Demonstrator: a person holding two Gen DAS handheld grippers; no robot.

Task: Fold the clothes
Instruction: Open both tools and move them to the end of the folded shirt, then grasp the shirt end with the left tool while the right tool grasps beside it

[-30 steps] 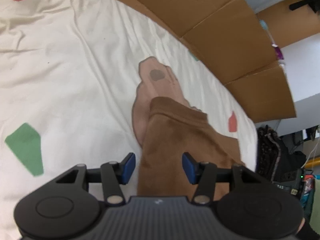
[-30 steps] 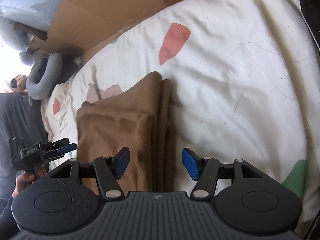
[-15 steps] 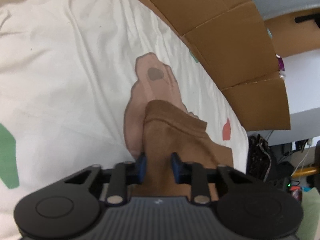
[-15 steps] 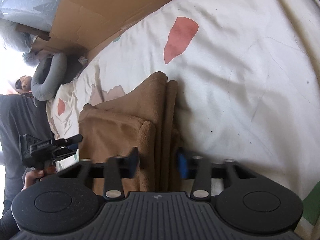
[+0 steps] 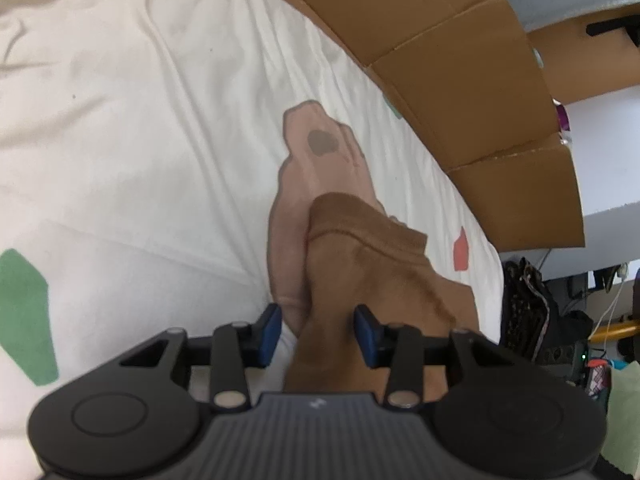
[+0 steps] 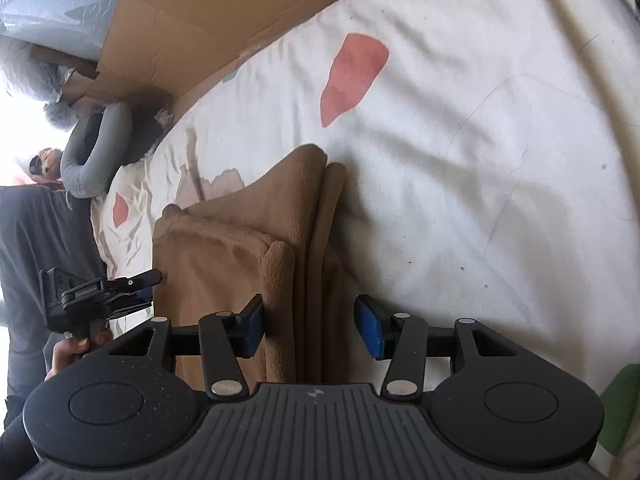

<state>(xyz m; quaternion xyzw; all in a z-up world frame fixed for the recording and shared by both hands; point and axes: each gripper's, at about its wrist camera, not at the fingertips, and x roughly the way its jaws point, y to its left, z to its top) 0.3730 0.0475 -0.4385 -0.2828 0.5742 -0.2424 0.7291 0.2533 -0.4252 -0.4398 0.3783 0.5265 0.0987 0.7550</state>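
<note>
White patterned bedsheet point(image 6: 480, 160), folded brown garment point(image 6: 240, 248), left tool point(image 5: 318, 334) and right tool point(image 6: 310, 328) open, straddling its edge

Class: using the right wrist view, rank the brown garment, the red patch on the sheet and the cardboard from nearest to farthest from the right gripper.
1. brown garment, between the open jaws of the right gripper.
2. red patch, beyond it on the sheet.
3. cardboard, at the far edge.

One brown garment point(image 6: 240, 248), one bedsheet point(image 6: 480, 140), two tools, left point(image 5: 318, 334) and right point(image 6: 310, 326).

Bright, soft daylight, blown out at the far left beyond the grey pillow point(image 6: 96, 152); strong fisheye bending at edges; slight blur throughout.
</note>
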